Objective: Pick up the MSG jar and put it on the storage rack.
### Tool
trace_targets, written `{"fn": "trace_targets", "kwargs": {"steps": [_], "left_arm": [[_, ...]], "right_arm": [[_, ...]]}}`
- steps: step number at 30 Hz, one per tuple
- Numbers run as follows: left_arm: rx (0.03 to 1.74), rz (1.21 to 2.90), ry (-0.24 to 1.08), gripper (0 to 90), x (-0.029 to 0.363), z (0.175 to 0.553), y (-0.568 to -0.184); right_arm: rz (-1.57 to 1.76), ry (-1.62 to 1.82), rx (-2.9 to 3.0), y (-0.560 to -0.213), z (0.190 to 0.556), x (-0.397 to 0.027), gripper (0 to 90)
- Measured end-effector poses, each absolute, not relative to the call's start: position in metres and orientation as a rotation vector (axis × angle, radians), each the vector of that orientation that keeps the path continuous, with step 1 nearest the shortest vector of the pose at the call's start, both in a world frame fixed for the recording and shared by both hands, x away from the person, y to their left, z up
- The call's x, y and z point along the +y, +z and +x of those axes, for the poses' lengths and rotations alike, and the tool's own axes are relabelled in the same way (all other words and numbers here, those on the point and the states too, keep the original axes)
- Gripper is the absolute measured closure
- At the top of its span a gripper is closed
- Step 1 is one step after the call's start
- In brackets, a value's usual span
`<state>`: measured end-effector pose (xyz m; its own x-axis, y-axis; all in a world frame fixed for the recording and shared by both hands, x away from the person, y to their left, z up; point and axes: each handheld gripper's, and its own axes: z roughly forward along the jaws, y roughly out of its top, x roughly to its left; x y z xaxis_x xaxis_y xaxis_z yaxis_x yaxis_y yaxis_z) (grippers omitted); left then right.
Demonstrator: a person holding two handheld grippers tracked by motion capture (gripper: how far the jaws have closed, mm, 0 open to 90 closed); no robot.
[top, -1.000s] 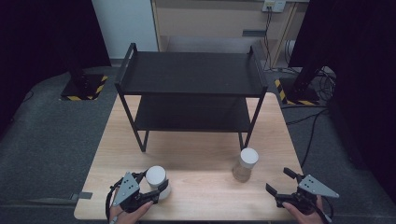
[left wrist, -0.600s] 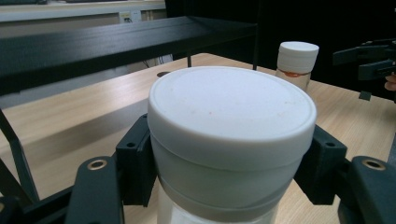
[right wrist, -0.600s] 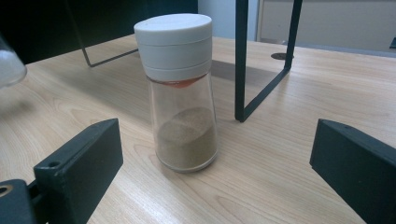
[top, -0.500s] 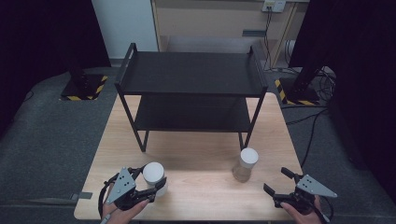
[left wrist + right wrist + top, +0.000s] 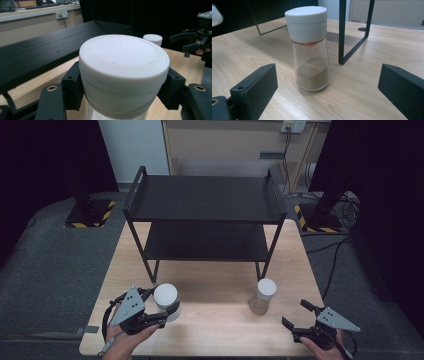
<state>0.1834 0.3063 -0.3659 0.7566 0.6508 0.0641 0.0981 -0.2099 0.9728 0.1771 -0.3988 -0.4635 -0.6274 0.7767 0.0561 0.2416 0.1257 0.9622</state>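
- Your left gripper (image 5: pixel 167 310): clamped on white-lidded clear jar (image 5: pixel 166 301), now lifted off the wooden table (image 5: pixel 220 320); shelving next.
- Your right gripper (image 5: pixel 299 316): wide open, empty, before brown-powder shaker (image 5: pixel 309 47).

We see open tabletop (image 5: pixel 220 320) between the white-capped jar (image 5: pixel 166 300) clamped in our left gripper (image 5: pixel 160 312) and the spice shaker (image 5: pixel 264 296) ahead of our right gripper (image 5: pixel 296 316), jaws apart. Behind, the black two-tier shelf (image 5: pixel 205 200) and its legs block the way forward.
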Motion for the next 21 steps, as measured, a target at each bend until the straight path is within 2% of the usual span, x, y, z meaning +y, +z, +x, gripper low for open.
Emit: {"fn": "trace_targets", "kwargs": {"steps": [21], "left_arm": [[0.554,1.715,0.55,33.2,0.317,0.201,-0.31]], "right_arm": [[0.982,1.525,1.947,-0.463,0.177,-0.398,3.0]]}}
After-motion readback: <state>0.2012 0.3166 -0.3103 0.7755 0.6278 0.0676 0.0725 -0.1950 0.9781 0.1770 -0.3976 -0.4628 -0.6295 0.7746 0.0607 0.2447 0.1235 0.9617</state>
